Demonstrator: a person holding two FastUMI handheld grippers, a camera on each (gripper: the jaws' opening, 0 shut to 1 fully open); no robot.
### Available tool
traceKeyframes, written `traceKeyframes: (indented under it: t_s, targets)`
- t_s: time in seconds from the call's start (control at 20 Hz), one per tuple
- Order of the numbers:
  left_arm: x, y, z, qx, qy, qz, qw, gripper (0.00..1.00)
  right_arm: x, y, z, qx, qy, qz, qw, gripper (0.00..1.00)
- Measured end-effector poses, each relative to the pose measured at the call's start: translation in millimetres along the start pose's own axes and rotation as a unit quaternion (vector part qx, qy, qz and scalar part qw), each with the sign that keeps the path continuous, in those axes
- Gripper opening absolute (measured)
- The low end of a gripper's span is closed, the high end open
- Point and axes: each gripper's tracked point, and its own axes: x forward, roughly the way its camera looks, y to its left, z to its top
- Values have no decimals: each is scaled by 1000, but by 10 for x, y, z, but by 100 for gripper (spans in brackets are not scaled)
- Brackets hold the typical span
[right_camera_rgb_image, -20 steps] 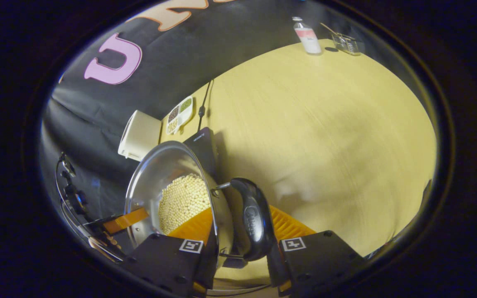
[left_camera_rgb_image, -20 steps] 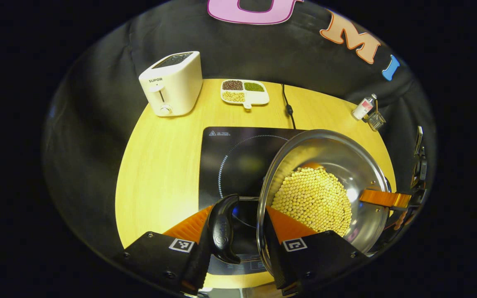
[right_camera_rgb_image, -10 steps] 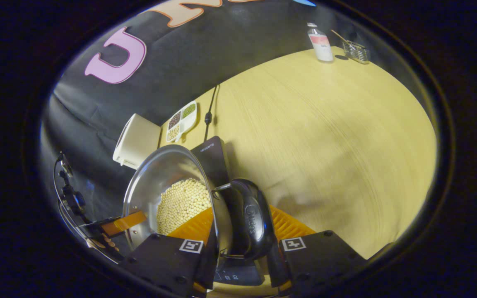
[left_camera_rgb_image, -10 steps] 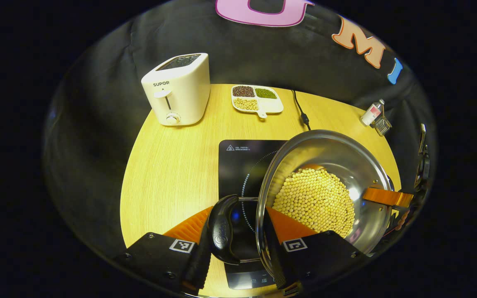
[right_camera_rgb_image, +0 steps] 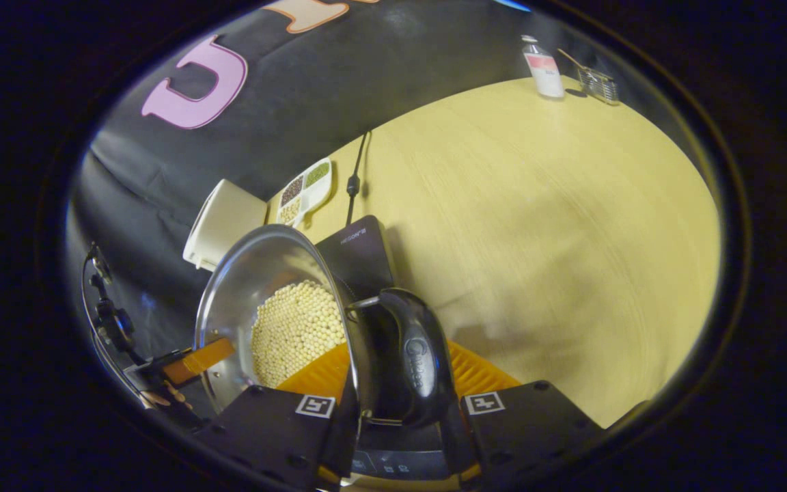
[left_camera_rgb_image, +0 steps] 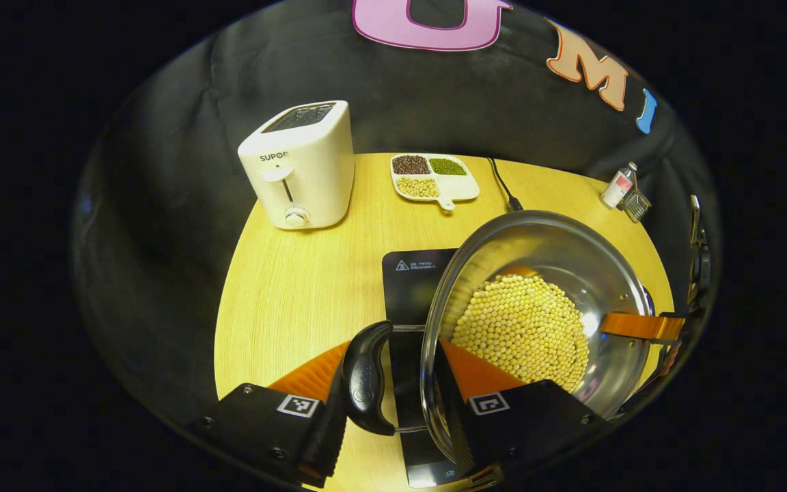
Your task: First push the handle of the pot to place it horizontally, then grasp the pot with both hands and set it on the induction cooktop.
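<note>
Both grippers have the steel pot [left_camera_rgb_image: 544,273] held up over the induction cooktop [left_camera_rgb_image: 410,287]. The left gripper [left_camera_rgb_image: 393,403] is closed on the pot's left side, one finger outside the black handle [left_camera_rgb_image: 364,383], the other inside the rim against the soybeans [left_camera_rgb_image: 523,328]. The right gripper [right_camera_rgb_image: 393,403] clamps the opposite handle [right_camera_rgb_image: 410,362] and rim the same way. Ahead of the left gripper stand a white toaster [left_camera_rgb_image: 301,164] and a divided bean dish [left_camera_rgb_image: 434,176].
</note>
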Motion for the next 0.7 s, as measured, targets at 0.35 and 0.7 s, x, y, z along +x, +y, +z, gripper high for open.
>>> traceKeyframes:
  t_s: [0.35,0.7]
  targets:
    - [7,4,-86,-43,-9,4,999,69,-41,72,88,-11,-14,23,1000,50]
    - [-296,217,367,2,-116,78,990,100,-362,-131,373,-41,-93,6,995,100]
